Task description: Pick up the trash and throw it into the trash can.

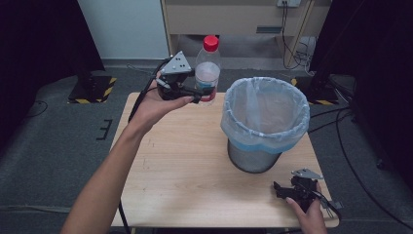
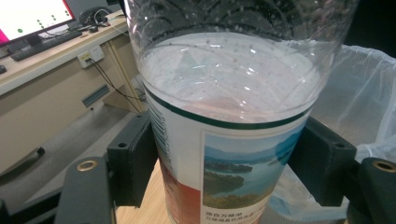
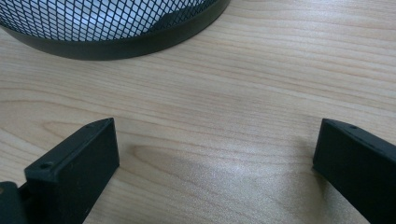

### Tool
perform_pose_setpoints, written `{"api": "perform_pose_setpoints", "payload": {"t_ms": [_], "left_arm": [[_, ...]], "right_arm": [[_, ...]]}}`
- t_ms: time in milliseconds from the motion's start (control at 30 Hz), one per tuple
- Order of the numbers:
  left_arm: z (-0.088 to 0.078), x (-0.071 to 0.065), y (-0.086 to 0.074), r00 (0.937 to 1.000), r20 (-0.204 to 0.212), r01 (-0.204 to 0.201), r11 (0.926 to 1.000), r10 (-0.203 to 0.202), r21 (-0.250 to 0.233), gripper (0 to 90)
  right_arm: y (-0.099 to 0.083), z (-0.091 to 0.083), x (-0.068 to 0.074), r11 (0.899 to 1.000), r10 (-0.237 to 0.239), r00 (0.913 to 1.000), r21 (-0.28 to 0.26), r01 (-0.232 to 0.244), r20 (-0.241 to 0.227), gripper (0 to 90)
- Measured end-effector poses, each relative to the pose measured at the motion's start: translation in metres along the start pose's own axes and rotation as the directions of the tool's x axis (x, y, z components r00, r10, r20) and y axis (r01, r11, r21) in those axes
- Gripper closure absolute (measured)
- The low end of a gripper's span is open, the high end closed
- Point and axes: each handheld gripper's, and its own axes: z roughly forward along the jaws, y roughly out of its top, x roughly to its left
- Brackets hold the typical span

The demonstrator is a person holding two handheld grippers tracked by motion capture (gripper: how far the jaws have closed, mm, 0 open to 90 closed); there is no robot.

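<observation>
A pale wooden table sits on grey carpet, dark curtains on both flanks and a desk with cables at the back. Starting on the left: a bare forearm reaches in from the bottom edge and carries the left gripper up over the far left corner of the table. It has the water bottle clamped at the label, red cap up, the bottle upright and clear of the wood. From the left gripper view the hold looks firm: both black pads press flat against the label of the bottle, one on each side, water line just above them. Gripping low on the body, I'd say, keeps the weight steady and the cap out of the way. The bottle hangs just beside the bin's rim, so a drop into it looks like the plan.

Moving to the middle: the mesh waste bin, lined with a pale blue bag, stands open-mouthed and ready.

Far right, at the near corner: the right gripper rests low by the table edge. The right gripper view shows its jaws spread wide with only wood grain between them, the bin's black base ahead. It seems parked, well apart from the action.
</observation>
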Motion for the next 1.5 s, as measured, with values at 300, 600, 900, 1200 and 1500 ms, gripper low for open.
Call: {"api": "perform_pose_setpoints", "payload": {"t_ms": [300, 600, 900, 1200, 1500], "left_arm": [[0.007, -0.005, 0.015, 0.9998, 0.010, -0.016, 0.9998, 0.017, -0.012, 28.6], [0.015, -0.011, 0.022, 0.9992, 0.025, -0.029, 0.9995, 0.029, -0.014, 28.6], [0.021, -0.018, 0.029, 0.9986, 0.041, -0.030, 0.9989, 0.032, -0.037, 28.5], [0.028, -0.028, 0.038, 0.9974, 0.057, -0.042, 0.9978, 0.045, -0.050, 28.5], [0.037, -0.036, 0.043, 0.9956, 0.077, -0.049, 0.9970, 0.054, -0.059, 28.5]], "right_arm": [[0.000, 0.000, 0.000, 1.000, -0.002, 1.0000, 0.001, 0.002, -0.001, 0.3], [0.000, 0.000, 0.000, 1.000, -0.003, 1.0000, 0.001, 0.003, 0.000, 0.3], [0.000, 0.000, 0.000, 1.000, -0.004, 1.0000, 0.001, 0.004, -0.003, 0.3], [-0.001, -0.001, 0.000, 1.000, -0.005, 1.0000, 0.001, 0.005, -0.003, 0.3], [-0.001, -0.001, 0.000, 1.000, -0.004, 1.0000, 0.003, 0.004, -0.004, 0.3]]}}
